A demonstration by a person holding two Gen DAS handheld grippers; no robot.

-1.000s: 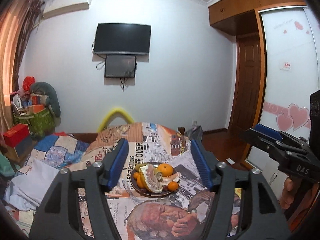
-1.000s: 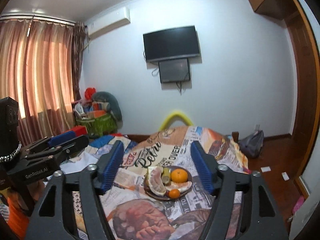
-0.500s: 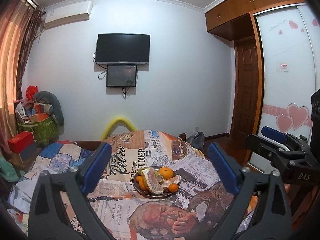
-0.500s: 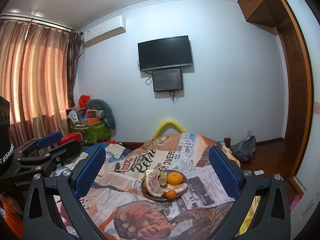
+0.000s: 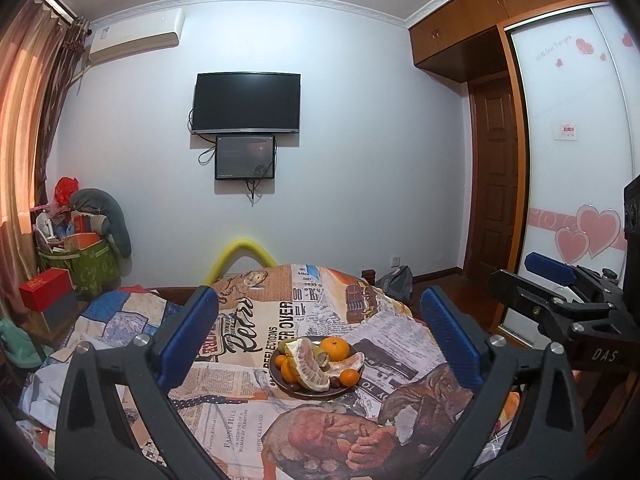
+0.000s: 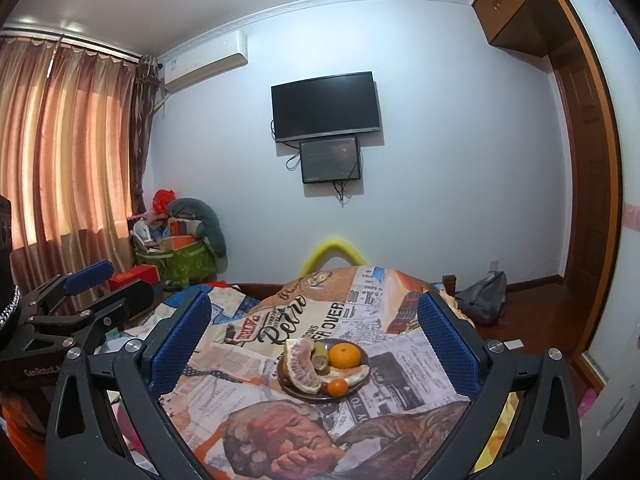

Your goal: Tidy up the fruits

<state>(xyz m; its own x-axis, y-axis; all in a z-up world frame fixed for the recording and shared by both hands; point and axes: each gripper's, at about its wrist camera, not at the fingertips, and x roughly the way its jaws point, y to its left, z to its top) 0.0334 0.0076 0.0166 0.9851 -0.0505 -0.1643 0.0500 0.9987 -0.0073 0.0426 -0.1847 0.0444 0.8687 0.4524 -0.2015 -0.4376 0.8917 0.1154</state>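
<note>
We've got both grippers — left gripper (image 5: pixel 318 334) and right gripper (image 6: pixel 314 334) — fingers spread wide, holding nothing; the fruit plate (image 5: pixel 316 391) sits at 12 o'clock between them, on the newspaper-print cloth (image 5: pixel 248 404).

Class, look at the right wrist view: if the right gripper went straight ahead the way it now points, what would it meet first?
Probably the plate of fruit on the printed bedspread: it sits between the open fingers of the right gripper, with nothing visible before it. Depth is uncertain.
</note>
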